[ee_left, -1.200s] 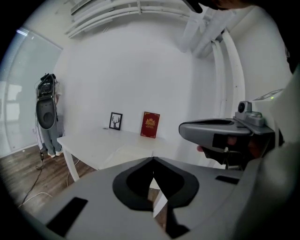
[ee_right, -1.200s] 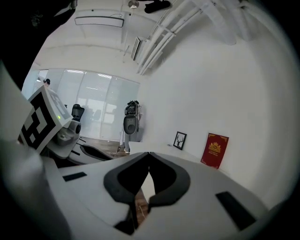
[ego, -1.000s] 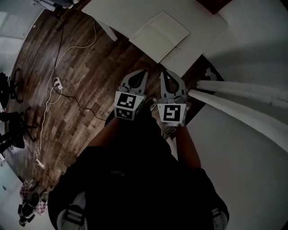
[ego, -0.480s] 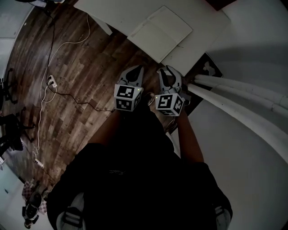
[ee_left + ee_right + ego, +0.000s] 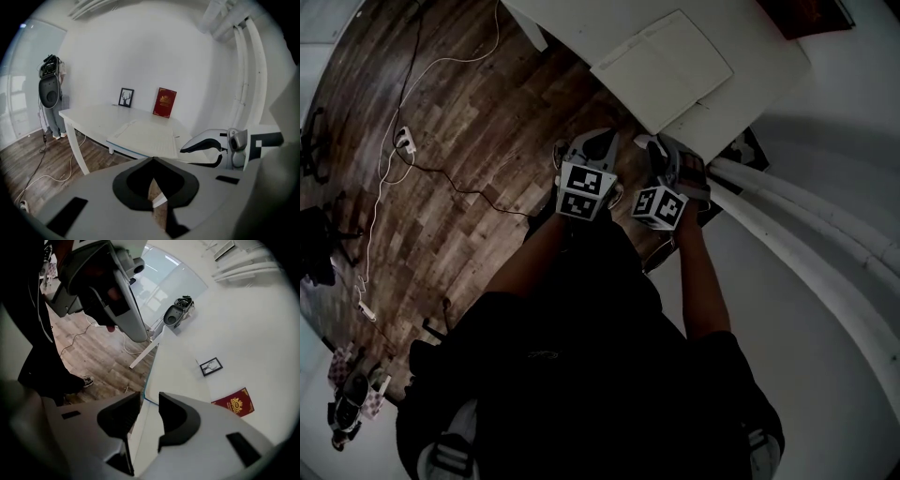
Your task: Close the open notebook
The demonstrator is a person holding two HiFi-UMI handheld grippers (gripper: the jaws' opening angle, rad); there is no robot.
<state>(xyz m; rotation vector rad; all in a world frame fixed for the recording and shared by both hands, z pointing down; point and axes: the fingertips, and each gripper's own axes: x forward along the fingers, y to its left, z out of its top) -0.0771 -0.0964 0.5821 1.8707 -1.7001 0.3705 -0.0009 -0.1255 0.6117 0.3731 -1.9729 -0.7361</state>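
Observation:
The open notebook [image 5: 664, 64] lies flat with pale blank pages near the corner of the white table [image 5: 741, 103]. In the left gripper view the notebook [image 5: 144, 136] sits ahead, beyond the jaws. Both grippers hang over the floor just short of the table's corner, apart from the notebook. My left gripper [image 5: 592, 142] [image 5: 152, 161] is shut, its jaw tips meeting with nothing held. My right gripper [image 5: 664, 148] [image 5: 149, 405] stands beside it, rolled to one side. Its jaws have just been opening and show a narrow gap with nothing between them.
A red book [image 5: 164, 102] and a small framed picture [image 5: 125, 97] lean on the wall at the table's back. White pipes [image 5: 797, 202] run along the wall at right. Cables and a power strip [image 5: 405, 141] lie on the wooden floor at left.
Both grippers have shifted toward the table's corner. The right gripper has rolled, so its marker cube now sits tilted, and its jaws have parted. The notebook has not moved.

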